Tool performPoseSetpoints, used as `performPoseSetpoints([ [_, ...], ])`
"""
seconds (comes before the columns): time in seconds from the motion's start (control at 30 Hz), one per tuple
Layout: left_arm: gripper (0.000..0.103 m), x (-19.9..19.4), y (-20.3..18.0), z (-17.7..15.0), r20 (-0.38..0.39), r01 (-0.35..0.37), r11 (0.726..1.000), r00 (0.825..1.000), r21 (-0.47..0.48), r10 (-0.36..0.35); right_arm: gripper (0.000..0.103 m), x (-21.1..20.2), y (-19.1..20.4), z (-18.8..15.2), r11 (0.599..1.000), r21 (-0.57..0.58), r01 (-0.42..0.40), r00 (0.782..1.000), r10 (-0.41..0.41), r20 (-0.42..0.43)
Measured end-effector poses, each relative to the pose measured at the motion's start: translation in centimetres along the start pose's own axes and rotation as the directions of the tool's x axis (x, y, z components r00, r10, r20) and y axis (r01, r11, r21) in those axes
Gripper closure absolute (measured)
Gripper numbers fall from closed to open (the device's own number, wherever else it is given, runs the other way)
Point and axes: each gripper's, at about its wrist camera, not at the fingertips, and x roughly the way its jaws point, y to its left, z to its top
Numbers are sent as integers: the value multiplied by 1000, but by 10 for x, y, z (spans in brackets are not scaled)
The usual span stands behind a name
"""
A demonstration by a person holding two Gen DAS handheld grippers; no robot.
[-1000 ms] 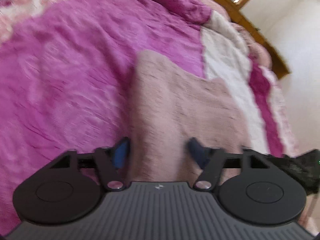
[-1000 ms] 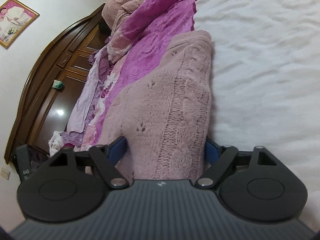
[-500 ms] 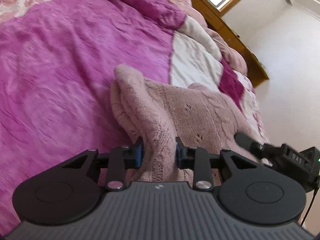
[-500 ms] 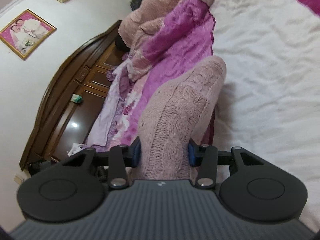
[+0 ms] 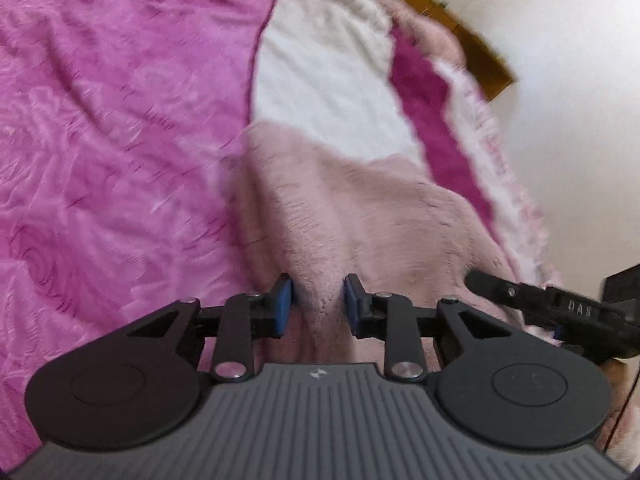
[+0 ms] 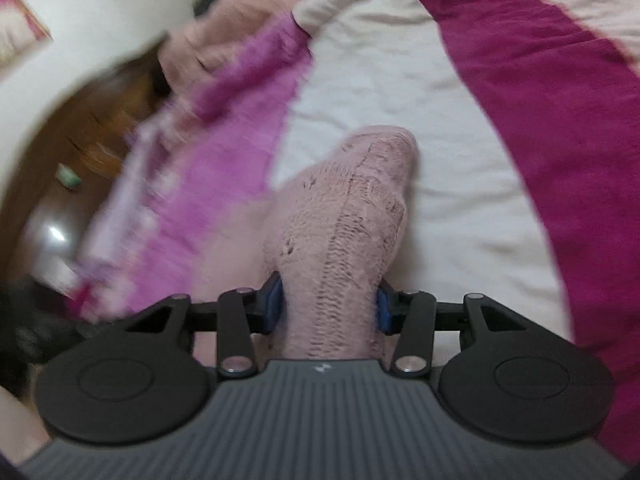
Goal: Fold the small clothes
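Pink knit garment [image 5: 360,216] lies bunched on the bed [image 5: 120,120]; your left tongs [image 5: 316,306] are closing on one fold, your right tongs [image 6: 328,306] easing apart around another. Carry both folds level, evenly taut.

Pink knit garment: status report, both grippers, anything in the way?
Left gripper closing on a bunched fold of the pink knit garment. Right gripper gripping its other end, jaws easing open. Garment lifted off the bedspread. Nothing in the way.
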Motion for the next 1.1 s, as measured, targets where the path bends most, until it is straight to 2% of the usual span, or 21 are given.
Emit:
performPoseSetpoints([
  [0.07, 71, 4, 5, -2, -12, -15, 1000, 1000, -17, 15, 50, 8, -4, -10, 998, -47, 40, 999, -40, -3],
  [0.23, 71, 1, 6, -1, -16, -31, 999, 999, -25, 31, 44, 5, -2, -21, 994, -97, 51, 998, -47, 42],
  [0.43, 69, -15, -9, -8, -16, 4, 1000, 1000, -10, -4, 44, -13, -11, -24, 998, -63, 31, 998, -27, 59],
  [0.5, 63, -20, -13, -15, -25, 17, 1000, 1000, -8, -17, 44, -21, -17, -30, 998, -50, 23, 998, -20, 56],
  [0.53, 57, -22, -14, -19, -32, 28, 1000, 999, -11, -28, 44, -23, -20, -33, 999, -35, 13, 999, -11, 50],
  [0.77, 53, -28, -23, -41, -51, 37, 999, 998, -1, -37, 41, -19, -38, -56, 992, 122, -44, 999, 42, 24],
  [0.9, 53, -19, -19, -47, -73, 46, 998, 996, -52, -50, 41, -10, -50, -65, 958, 255, -132, 990, 140, -14],
  [1.0, 53, -17, -17, -49, -66, 43, 997, 997, -67, -47, 42, -6, -51, -70, 942, 291, -169, 983, 182, -19],
  [1.1, 55, -14, -11, -50, -59, 76, 993, 995, -85, -82, 51, -6, -53, -71, 927, 317, -200, 977, 212, -5],
])
